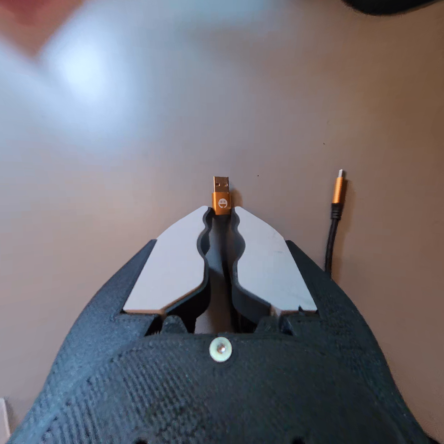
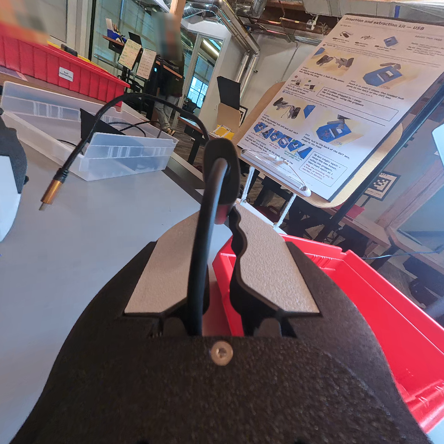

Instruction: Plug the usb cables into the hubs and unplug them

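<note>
Left wrist view: a plain grey table (image 1: 120,144) fills the frame, glare at upper left. The left gripper (image 1: 221,211) is clamped on an orange USB-A plug (image 1: 221,200), its metal end jutting past the fingertips. The cable's other orange plug (image 1: 338,189) lies just right.

Right wrist view: a workshop — clear plastic tray (image 2: 101,149), red bin (image 2: 360,300), instruction sheet (image 2: 336,103) on a stand. The right gripper (image 2: 222,213) grips a black hub (image 2: 222,168), whose black cable (image 2: 201,252) runs back between the fingers.

grey tabletop (image 2: 101,240) | exposed ceiling ducts (image 2: 240,31) | glass partitions (image 2: 204,69)
</note>
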`<state>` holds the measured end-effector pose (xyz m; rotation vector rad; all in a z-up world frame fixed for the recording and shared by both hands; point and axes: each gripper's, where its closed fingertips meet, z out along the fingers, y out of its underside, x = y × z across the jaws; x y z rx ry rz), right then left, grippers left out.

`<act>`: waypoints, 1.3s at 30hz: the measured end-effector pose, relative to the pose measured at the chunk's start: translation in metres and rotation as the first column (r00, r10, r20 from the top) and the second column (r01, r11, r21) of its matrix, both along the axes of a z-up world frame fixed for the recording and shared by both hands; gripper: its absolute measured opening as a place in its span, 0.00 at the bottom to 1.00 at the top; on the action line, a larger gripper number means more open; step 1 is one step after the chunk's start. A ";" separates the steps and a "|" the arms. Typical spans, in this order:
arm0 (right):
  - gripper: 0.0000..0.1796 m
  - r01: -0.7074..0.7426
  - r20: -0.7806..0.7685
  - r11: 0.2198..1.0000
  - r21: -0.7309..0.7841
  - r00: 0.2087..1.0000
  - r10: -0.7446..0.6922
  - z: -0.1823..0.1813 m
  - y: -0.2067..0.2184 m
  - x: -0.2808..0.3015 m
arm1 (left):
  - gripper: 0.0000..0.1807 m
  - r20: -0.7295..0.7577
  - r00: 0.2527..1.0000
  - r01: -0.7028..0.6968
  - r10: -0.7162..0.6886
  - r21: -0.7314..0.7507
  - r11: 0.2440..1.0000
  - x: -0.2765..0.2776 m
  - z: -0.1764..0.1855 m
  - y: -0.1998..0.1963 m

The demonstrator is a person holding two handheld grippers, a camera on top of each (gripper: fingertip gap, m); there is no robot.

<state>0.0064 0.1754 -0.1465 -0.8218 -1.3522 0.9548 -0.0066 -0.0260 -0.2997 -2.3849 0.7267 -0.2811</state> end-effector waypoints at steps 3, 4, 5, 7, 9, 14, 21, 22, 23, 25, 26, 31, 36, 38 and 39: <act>0.09 -0.015 -0.008 1.000 0.025 1.000 0.015 0.001 -0.005 0.001 | 0.08 0.151 0.987 0.033 -0.055 0.140 0.990 0.010 0.028 0.002; 0.09 -0.025 -0.011 0.999 0.035 1.000 0.025 0.001 -0.008 0.001 | 0.08 0.197 0.978 0.035 -0.071 0.184 0.982 0.012 0.040 0.002; 0.09 -0.034 -0.014 0.998 0.050 0.999 0.035 0.001 -0.010 0.001 | 0.08 0.239 0.966 0.038 -0.096 0.236 0.971 0.014 0.054 0.001; 0.09 -0.048 -0.015 0.995 0.089 0.999 0.049 0.000 -0.016 0.000 | 0.08 0.295 0.949 0.019 -0.114 0.308 0.951 0.013 0.077 0.000; 0.09 -0.056 -0.008 0.989 0.137 0.998 0.058 -0.003 -0.023 -0.001 | 0.08 0.317 0.940 0.004 -0.123 0.353 0.935 0.012 0.092 -0.001; 0.09 -0.125 0.009 0.966 0.228 0.992 0.126 -0.010 -0.048 -0.003 | 0.08 0.352 0.936 -0.118 0.006 0.297 0.948 0.006 0.112 0.015; 0.09 -0.179 0.038 0.930 0.322 0.984 0.176 -0.018 -0.077 -0.004 | 0.08 0.368 0.922 -0.168 0.121 0.097 0.981 0.006 0.125 0.045; 0.09 -0.177 0.046 0.920 0.349 0.984 0.171 -0.020 -0.079 -0.005 | 0.08 0.359 0.926 -0.156 0.116 0.085 0.984 0.008 0.125 0.048; 0.09 -0.172 0.056 0.907 0.384 0.985 0.163 -0.023 -0.081 -0.006 | 0.08 0.351 0.929 -0.150 0.116 0.070 0.986 0.009 0.124 0.052; 0.09 -0.168 0.073 0.882 0.441 0.986 0.151 -0.029 -0.085 -0.007 | 0.08 0.348 0.932 -0.125 0.100 0.051 0.991 0.013 0.121 0.058; 0.09 -0.169 0.083 0.870 0.464 0.986 0.148 -0.033 -0.087 -0.008 | 0.08 0.351 0.932 -0.110 0.091 0.035 0.993 0.016 0.119 0.059; 0.09 -0.166 0.121 0.776 0.608 0.986 0.117 -0.047 -0.096 -0.011 | 0.08 0.345 0.936 -0.063 0.067 -0.025 0.998 0.021 0.102 0.058; 0.08 -0.161 0.142 0.664 0.730 0.986 0.083 -0.059 -0.104 -0.014 | 0.08 0.341 0.939 -0.017 0.046 -0.087 0.996 0.022 0.085 0.051; 0.08 -0.154 0.144 0.616 0.773 0.987 0.066 -0.062 -0.104 -0.014 | 0.08 0.346 0.937 -0.004 0.042 -0.111 0.994 0.022 0.079 0.049; 0.09 -0.153 0.146 0.597 0.788 0.987 0.059 -0.064 -0.105 -0.015 | 0.08 0.349 0.936 0.006 0.038 -0.125 0.992 0.022 0.076 0.048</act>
